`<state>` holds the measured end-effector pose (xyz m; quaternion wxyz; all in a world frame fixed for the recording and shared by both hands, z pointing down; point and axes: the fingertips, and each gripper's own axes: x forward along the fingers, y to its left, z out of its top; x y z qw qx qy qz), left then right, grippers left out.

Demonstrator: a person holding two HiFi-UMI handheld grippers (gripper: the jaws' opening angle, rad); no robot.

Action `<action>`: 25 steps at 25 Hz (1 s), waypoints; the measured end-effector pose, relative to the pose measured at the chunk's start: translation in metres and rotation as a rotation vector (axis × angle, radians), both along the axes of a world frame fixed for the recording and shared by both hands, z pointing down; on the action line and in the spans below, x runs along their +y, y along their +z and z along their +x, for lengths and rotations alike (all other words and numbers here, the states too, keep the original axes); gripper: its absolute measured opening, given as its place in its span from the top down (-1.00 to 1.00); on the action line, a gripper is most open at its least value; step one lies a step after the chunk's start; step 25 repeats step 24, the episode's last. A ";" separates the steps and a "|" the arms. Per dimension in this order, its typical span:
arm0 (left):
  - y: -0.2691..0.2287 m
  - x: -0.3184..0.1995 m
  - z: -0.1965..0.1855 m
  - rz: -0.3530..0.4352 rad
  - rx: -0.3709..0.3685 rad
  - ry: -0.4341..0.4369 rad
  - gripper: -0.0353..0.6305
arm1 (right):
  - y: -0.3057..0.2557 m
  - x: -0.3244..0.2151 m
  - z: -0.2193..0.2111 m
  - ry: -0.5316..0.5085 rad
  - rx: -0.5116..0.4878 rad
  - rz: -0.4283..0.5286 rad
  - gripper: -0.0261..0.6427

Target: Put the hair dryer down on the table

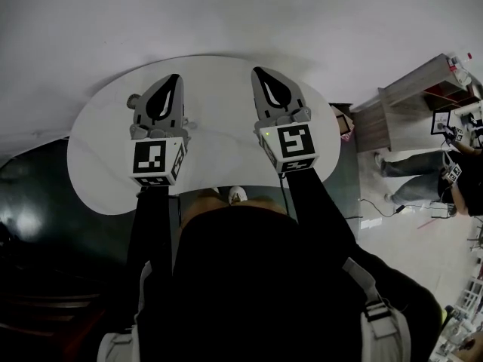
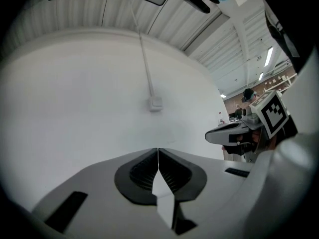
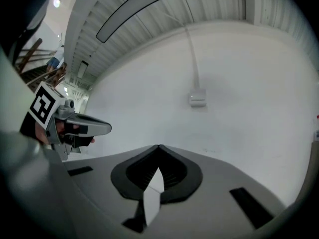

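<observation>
No hair dryer shows in any view. In the head view both grippers are held side by side over a white oval table (image 1: pixel 98 142). My left gripper (image 1: pixel 175 78) has its jaws together with nothing between them, and its own view shows the same for the left gripper (image 2: pixel 158 151). My right gripper (image 1: pixel 257 71) is likewise shut and empty, as the right gripper (image 3: pixel 158 147) also appears in its own view. Each gripper view catches the other gripper from the side, and both look at a plain white wall.
A white box with a cable running up from it (image 2: pixel 155 103) sits on the wall ahead. A wooden shelf unit (image 1: pixel 400 100) and a seated person (image 1: pixel 423 176) are to the right of the table. Dark floor (image 1: pixel 30 202) lies to the left.
</observation>
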<state>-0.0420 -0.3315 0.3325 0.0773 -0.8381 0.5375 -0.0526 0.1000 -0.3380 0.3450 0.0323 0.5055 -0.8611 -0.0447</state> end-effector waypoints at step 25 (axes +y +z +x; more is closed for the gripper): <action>0.000 0.001 0.003 -0.006 0.004 -0.004 0.84 | 0.013 0.002 0.000 -0.020 -0.003 -0.031 0.84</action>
